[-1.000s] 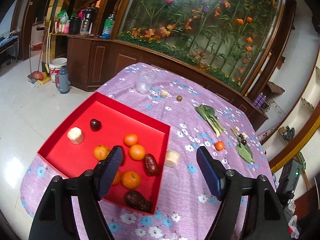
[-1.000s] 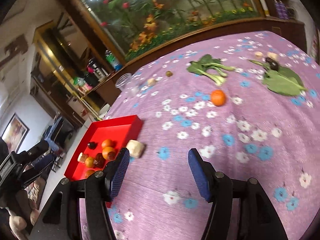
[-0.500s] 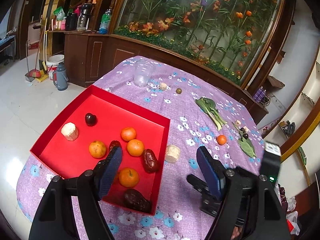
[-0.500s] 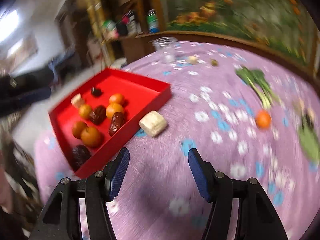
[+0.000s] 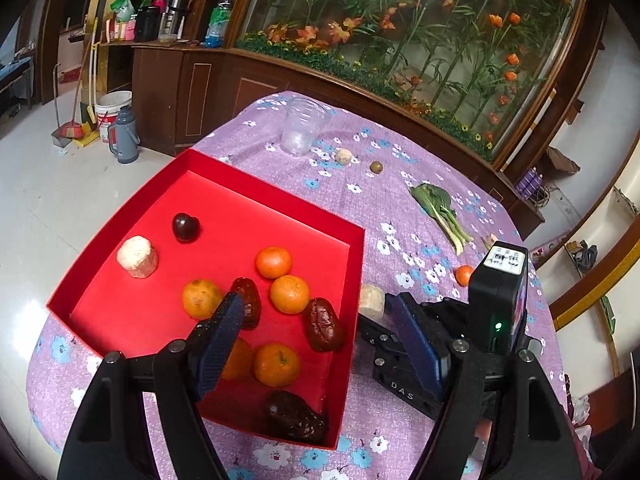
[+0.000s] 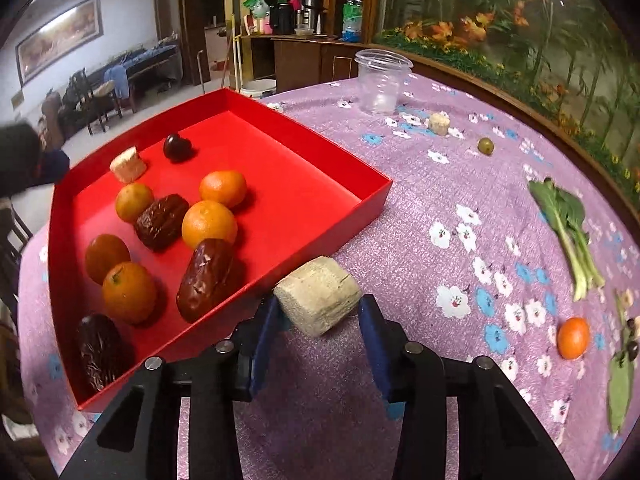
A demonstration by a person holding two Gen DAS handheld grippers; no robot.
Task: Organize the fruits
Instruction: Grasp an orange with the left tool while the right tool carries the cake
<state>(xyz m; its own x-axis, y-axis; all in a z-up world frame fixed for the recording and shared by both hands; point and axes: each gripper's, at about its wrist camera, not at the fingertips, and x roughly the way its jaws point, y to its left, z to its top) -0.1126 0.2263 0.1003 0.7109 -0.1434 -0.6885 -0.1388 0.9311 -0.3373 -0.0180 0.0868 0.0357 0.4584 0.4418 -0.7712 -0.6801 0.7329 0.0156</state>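
A red tray [image 5: 356, 280] [image 6: 360, 204] holds several tangerines, dark dates, a dark plum [image 5: 186, 227] and a pale sugarcane chunk [image 5: 137, 257]. Another pale chunk [image 6: 318, 295] [image 5: 371, 301] lies on the purple cloth against the tray's right wall. My right gripper [image 6: 320, 322] is open, its fingers on either side of this chunk; it also shows in the left wrist view [image 5: 404, 344]. My left gripper [image 5: 320, 330] is open and empty above the tray's near part. A loose tangerine [image 6: 573, 338] [image 5: 464, 275] lies at the right.
A clear plastic cup [image 5: 304, 126] [image 6: 382, 86] stands at the table's far side, with a small pale chunk [image 6: 439, 123] and a green fruit [image 6: 485, 145] near it. Leafy greens [image 6: 568, 220] and a leaf [image 6: 620, 388] lie at the right. The table edge drops to the floor at the left.
My right gripper has swung left and moved in on the pale chunk beside the tray, now straddling it, and has entered the left wrist view. The left gripper has barely moved.
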